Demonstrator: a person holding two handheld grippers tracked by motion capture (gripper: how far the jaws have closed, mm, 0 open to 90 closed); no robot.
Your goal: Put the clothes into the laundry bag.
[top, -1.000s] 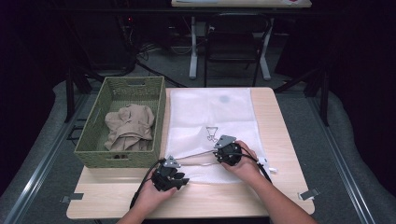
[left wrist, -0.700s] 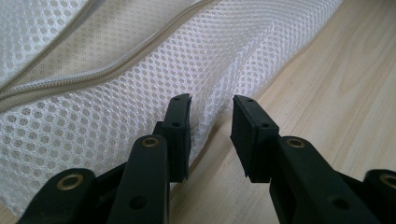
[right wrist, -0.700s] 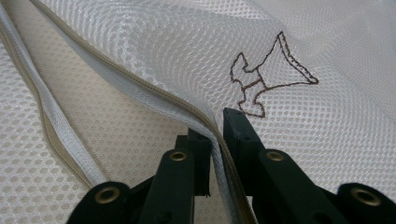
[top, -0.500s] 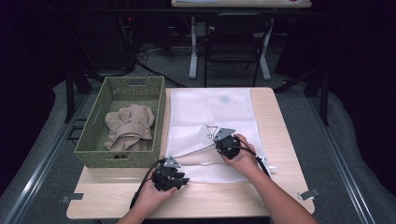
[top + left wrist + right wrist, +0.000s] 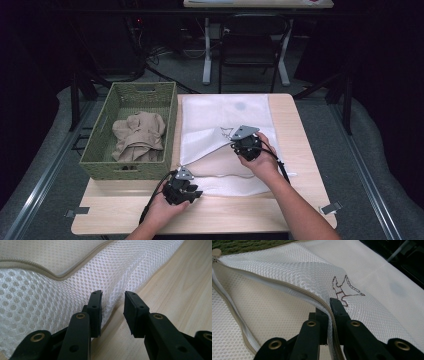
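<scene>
A white mesh laundry bag (image 5: 225, 115) lies flat across the middle of the wooden table (image 5: 295, 130). My right gripper (image 5: 235, 145) is shut on the bag's upper layer at the zipper edge, beside a small stitched figure (image 5: 343, 288), and holds that layer up off the lower one. In the right gripper view the mesh (image 5: 287, 270) is pinched between the jaws of the right gripper (image 5: 327, 306), and the open zipper (image 5: 227, 302) runs off to the left. My left gripper (image 5: 196, 191) rests at the bag's near edge. Its jaws stand apart in the left gripper view (image 5: 113, 296), with the mesh (image 5: 50, 297) just past their tips.
A green woven basket (image 5: 130, 95) stands at the table's left side with a beige garment (image 5: 137, 135) in it. Bare wood (image 5: 180, 285) runs along the near edge. A chair (image 5: 250, 35) and table legs stand beyond the far edge.
My right gripper has risen and drawn the bag's upper layer up with it, opening the bag's mouth wider. The left gripper has stayed put.
</scene>
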